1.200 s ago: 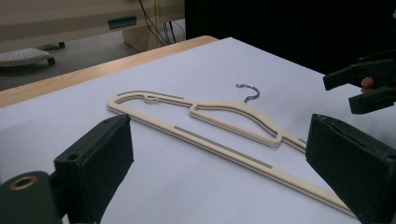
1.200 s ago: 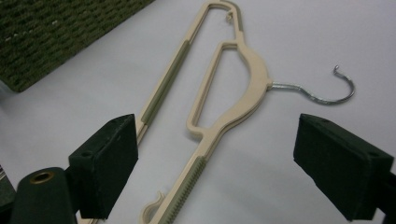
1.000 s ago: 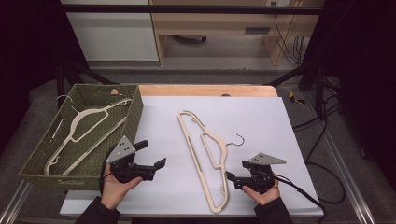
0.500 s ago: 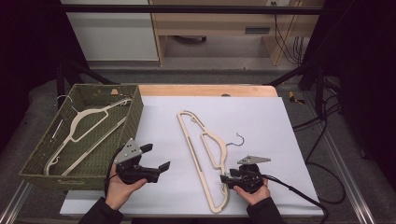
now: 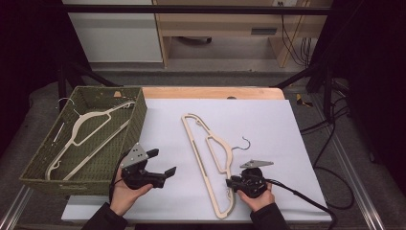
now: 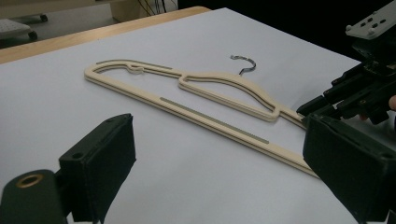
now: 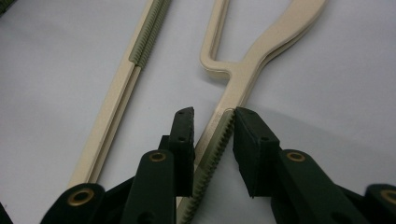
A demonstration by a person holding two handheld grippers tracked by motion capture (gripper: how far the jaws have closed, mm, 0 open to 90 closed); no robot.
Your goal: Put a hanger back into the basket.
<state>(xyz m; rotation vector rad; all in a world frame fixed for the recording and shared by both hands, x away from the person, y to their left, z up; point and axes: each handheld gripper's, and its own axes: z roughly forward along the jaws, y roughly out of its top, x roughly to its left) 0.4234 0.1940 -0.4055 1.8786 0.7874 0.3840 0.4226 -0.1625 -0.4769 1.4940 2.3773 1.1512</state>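
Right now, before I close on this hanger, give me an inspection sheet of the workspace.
Surface: white sheet over a wooden table.
Job's things: cream hanger flat on the sheet; its ribbed arm lies between the right tongs.
Clutter: green basket at left holding another hanger.
Grippers: right jaws have just been closing, one pad touching, a gap at the other; left tongs open, empty.
Cables: black cable trails right.
Surroundings: wooden furniture behind.
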